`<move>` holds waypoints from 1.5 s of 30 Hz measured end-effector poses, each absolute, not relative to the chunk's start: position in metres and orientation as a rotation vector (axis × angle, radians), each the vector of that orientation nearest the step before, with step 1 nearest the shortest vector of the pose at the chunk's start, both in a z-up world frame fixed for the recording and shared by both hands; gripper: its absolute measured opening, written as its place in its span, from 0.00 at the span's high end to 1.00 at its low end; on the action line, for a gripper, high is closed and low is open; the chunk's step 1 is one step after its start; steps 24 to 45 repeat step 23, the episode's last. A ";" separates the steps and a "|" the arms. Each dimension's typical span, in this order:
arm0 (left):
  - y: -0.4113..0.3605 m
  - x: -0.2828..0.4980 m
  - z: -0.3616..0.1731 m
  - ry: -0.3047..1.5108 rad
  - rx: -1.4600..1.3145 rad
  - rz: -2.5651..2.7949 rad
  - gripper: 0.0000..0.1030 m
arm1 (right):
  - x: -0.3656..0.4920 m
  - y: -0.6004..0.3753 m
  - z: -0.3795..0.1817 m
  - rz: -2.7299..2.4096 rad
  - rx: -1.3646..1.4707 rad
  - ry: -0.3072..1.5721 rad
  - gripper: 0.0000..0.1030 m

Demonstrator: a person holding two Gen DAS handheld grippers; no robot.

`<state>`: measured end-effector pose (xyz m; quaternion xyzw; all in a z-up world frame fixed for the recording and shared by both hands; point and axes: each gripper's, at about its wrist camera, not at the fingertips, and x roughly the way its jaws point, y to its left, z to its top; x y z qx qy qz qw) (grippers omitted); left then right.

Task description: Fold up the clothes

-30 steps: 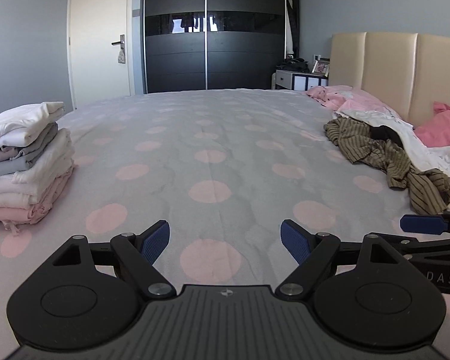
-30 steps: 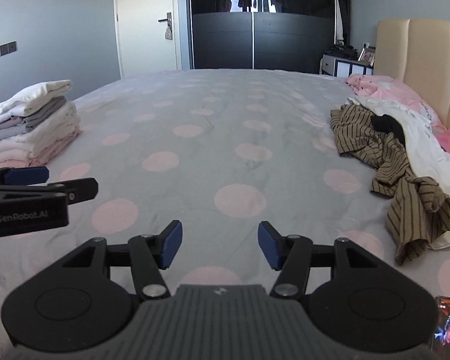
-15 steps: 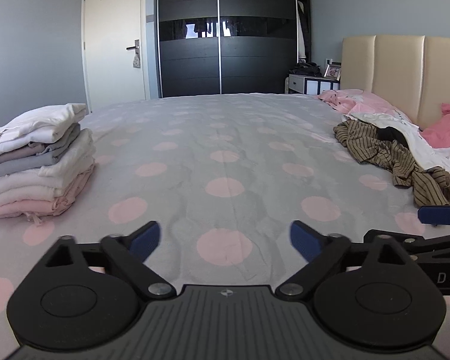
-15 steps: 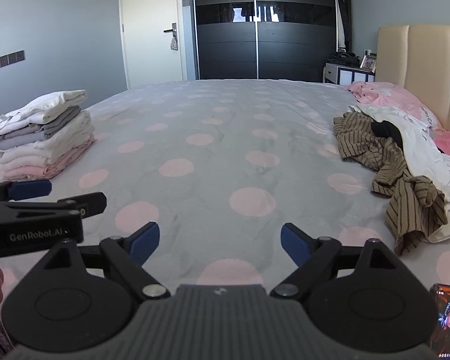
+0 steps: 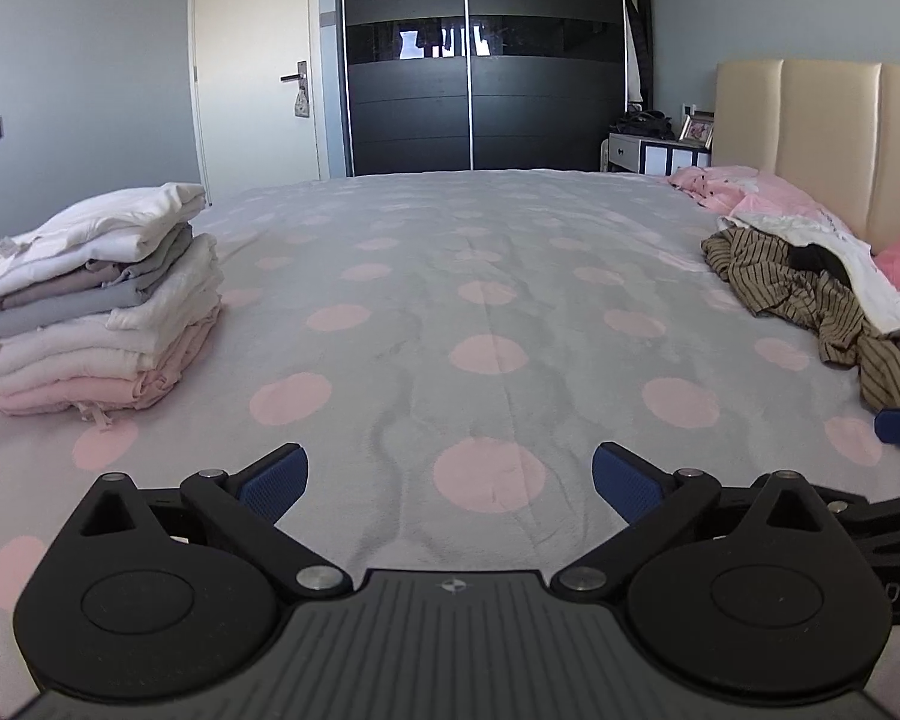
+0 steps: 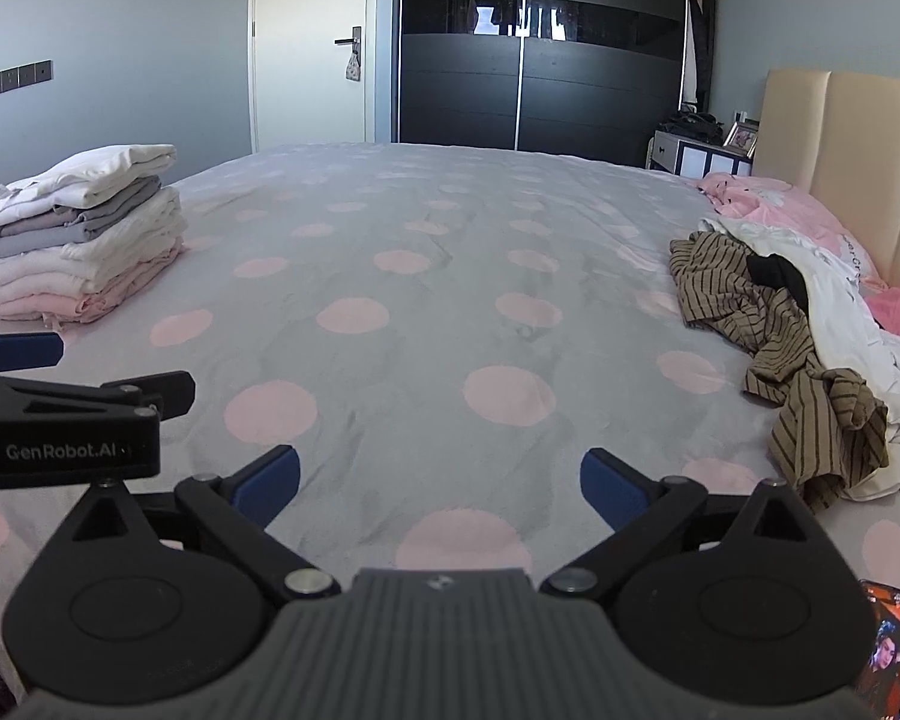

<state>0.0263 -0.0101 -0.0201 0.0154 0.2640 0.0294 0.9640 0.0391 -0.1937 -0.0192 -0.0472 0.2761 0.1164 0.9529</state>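
A stack of folded clothes in white, grey and pink sits on the bed's left side. On the right lies a loose heap: a brown striped garment and a white garment. My left gripper stands open over the bedspread with nothing between its fingers. Over the near bedspread my right gripper has its jaws still opening, with nothing between them. The left gripper's body shows at the left of the right wrist view.
The grey bedspread with pink dots stretches to a black wardrobe and a white door. A beige headboard and pink bedding are at right. A phone lies by the right gripper.
Both grippers have opened wider. Both views tilted slightly, so the folded stack and the far wall sit lower in the frame.
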 end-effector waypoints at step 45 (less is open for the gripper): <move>-0.008 0.023 -0.017 0.520 0.028 0.049 0.00 | 0.036 -0.193 -0.019 0.234 -0.105 0.555 0.02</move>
